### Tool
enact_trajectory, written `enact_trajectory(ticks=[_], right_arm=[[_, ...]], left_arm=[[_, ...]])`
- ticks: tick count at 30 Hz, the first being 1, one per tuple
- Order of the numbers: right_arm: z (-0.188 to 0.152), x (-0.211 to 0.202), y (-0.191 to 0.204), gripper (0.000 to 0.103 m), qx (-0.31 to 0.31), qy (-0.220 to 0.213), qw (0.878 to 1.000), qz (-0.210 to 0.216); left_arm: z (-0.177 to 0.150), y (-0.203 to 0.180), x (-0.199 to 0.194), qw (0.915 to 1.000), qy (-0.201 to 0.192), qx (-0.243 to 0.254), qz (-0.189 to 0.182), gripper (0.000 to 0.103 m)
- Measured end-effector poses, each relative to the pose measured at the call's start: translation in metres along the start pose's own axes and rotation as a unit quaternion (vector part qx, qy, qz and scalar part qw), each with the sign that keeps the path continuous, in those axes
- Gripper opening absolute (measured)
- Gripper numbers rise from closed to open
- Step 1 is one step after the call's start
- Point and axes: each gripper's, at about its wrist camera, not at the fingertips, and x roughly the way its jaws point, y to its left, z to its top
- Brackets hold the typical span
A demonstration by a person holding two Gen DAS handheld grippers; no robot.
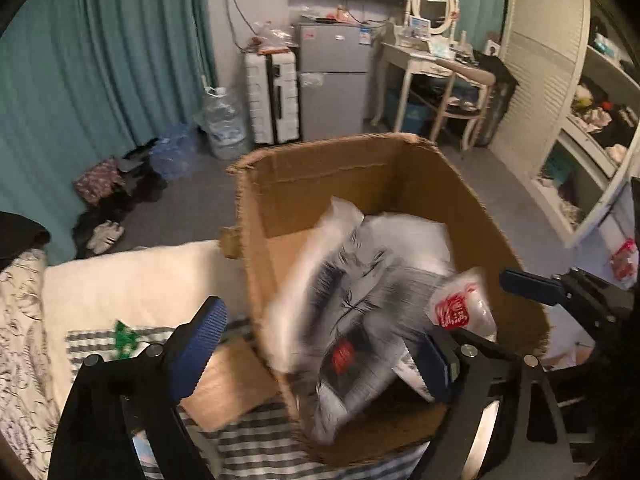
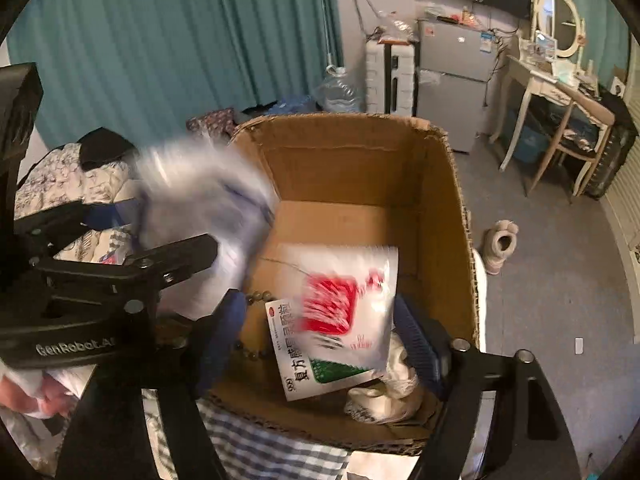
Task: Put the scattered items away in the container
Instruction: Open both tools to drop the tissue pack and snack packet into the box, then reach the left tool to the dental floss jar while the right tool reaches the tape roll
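Observation:
An open cardboard box (image 1: 328,168) (image 2: 360,148) stands on the bed right in front of both grippers. My left gripper (image 1: 318,354) is open above it; a blurred grey-white packet (image 1: 360,308) with black and red print hangs loose between its blue pads, touching neither. My right gripper (image 2: 320,340) is open too. A blurred white packet (image 2: 340,312) with red and green print lies free between its fingers, inside the box. The left gripper (image 2: 160,232) shows at the left of the right wrist view beside its blurred packet (image 2: 204,204). A right gripper finger (image 1: 528,286) shows by the box's right wall.
Inside the box lie a bead string (image 2: 252,300), a crumpled white bag (image 2: 384,384) and a clear bag with red print (image 1: 460,304). A checked cloth (image 1: 256,444), a pillow (image 1: 132,280) and a green item (image 1: 124,336) are on the bed. A fridge (image 1: 332,80) and dressing table (image 1: 432,64) stand beyond.

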Motion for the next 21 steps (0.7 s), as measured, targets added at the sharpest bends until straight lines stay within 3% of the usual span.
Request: enact_trajectory(ticks=[7,11,17,21], right_arm=[[0.002,-0.001,0.005,0.076,-0.003,-0.015,1.0,0.021],[-0.004,-0.01,0.024,0.076,-0.011,-0.031,0.998,0.045],[-0.017,-0.025,0.068,0.076,-0.052,-0.052,0.993,0.087],[-0.028,-0.022,0.103,0.076,-0.071,-0.043,0.99,0.114]], left_arm=[[-0.011,0.043,-0.01,0.999,-0.004,-0.037,0.026,0.09],[-0.028,0.083,-0.022,0.9961,-0.007,-0.067,0.057,0.103],[-0.082,0.164,-0.029,0.9833,0.018,-0.137,0.119,0.103],[-0.13,0.206,-0.029,0.9721,0.041,-0.185,0.138,0.103]])
